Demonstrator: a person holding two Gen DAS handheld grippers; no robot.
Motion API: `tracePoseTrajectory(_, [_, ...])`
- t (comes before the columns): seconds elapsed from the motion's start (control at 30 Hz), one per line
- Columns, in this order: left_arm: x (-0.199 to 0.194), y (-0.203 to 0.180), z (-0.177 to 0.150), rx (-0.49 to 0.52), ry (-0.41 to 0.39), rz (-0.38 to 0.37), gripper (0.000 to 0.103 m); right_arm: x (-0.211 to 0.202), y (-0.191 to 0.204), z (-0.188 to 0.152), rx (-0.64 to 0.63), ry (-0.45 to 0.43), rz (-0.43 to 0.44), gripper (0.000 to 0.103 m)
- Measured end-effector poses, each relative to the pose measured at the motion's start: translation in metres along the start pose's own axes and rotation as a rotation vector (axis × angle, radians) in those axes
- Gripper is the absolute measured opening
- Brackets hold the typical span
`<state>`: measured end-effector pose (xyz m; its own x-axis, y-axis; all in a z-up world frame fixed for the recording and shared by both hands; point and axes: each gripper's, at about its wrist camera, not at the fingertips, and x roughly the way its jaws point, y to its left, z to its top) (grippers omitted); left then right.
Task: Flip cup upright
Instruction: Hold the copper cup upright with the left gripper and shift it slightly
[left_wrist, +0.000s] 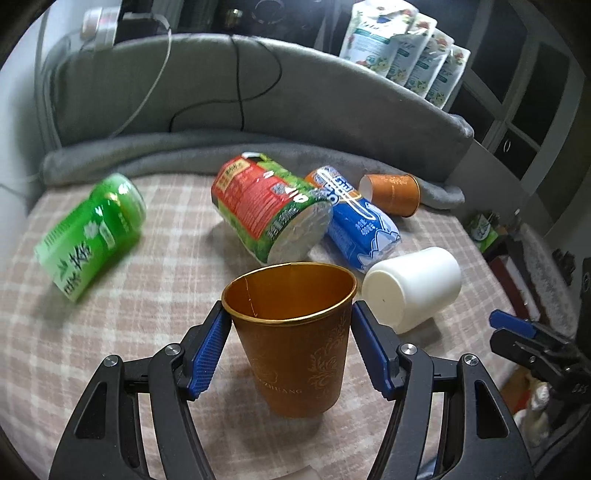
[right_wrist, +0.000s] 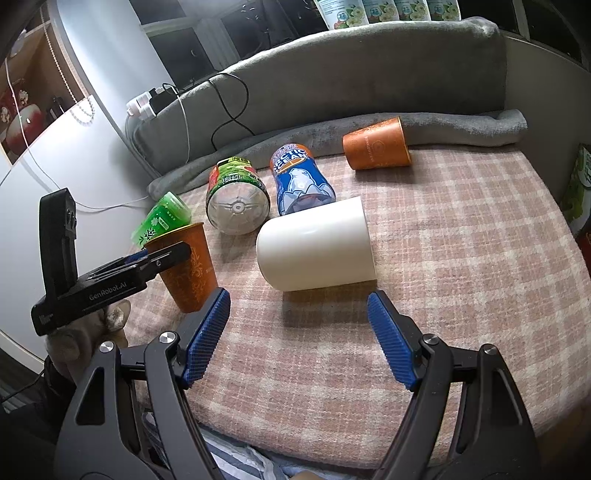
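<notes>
An orange paper cup (left_wrist: 295, 339) stands upright on the checked cloth, mouth up, between the blue pads of my left gripper (left_wrist: 291, 347). The pads sit at the cup's rim on both sides; whether they press it I cannot tell. The same cup (right_wrist: 188, 266) and the left gripper (right_wrist: 162, 258) show at the left of the right wrist view. A white cup (right_wrist: 314, 243) lies on its side just ahead of my right gripper (right_wrist: 297, 332), which is open and empty. It also shows in the left wrist view (left_wrist: 410, 288). A second orange cup (right_wrist: 376, 147) lies on its side at the back.
Three bottles lie on the cloth: a green one (left_wrist: 92, 229), a red-and-green one (left_wrist: 269, 206) and a blue one (left_wrist: 354, 218). A grey blanket roll (right_wrist: 461, 129) and a grey backrest with cables (left_wrist: 240, 85) bound the far side. The cloth's front edge (right_wrist: 332, 446) drops off.
</notes>
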<state>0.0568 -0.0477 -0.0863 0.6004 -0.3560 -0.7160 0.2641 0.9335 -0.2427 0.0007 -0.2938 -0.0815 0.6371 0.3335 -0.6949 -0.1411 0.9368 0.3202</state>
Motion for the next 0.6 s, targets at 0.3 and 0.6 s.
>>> tracePoseTrajectory(0.3, [0.002,-0.021,0.000,0.118,-0.091,0.082,0.066,0.001,-0.001,0.000,0.003,0.000,0.001,0.080])
tracePoseTrajectory(0.6, [0.013,-0.030,-0.004,0.170,-0.101,0.111,0.066,0.000,-0.001,0.000,0.008,0.000,-0.002,0.080])
